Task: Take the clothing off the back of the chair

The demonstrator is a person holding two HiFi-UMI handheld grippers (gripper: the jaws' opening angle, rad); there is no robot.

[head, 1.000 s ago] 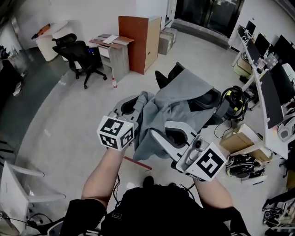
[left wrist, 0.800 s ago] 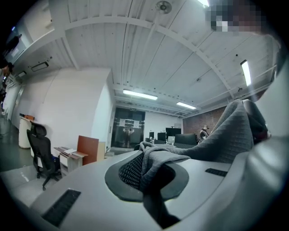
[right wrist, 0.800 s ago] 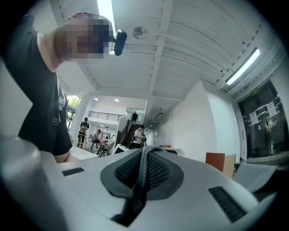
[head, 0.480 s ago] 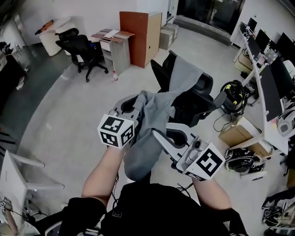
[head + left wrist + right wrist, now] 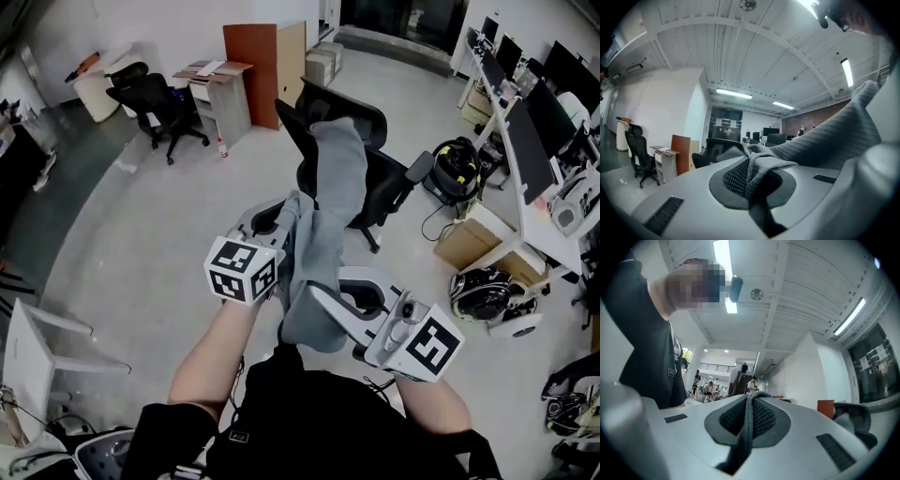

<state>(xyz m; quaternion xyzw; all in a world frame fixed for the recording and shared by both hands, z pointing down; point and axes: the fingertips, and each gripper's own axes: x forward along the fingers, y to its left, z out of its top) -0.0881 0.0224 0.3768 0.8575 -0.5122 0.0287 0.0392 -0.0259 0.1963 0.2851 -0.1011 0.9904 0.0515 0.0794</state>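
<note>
- Your left gripper (image 5: 281,214), centre frame, pinches the garment (image 5: 328,220).
- Right gripper (image 5: 317,295), lower right, pinches it too.
- Its far end drapes the chair (image 5: 380,183) above.

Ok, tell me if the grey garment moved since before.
Yes: the grey garment has slid toward the person, off most of the black chair; only its end drapes there.

Two grippers, the left gripper (image 5: 279,214) and the right gripper (image 5: 317,298); one grey garment (image 5: 330,211); two black office chairs, the near chair (image 5: 380,183) and the far chair (image 5: 153,98); one brown cabinet (image 5: 251,67).
</note>
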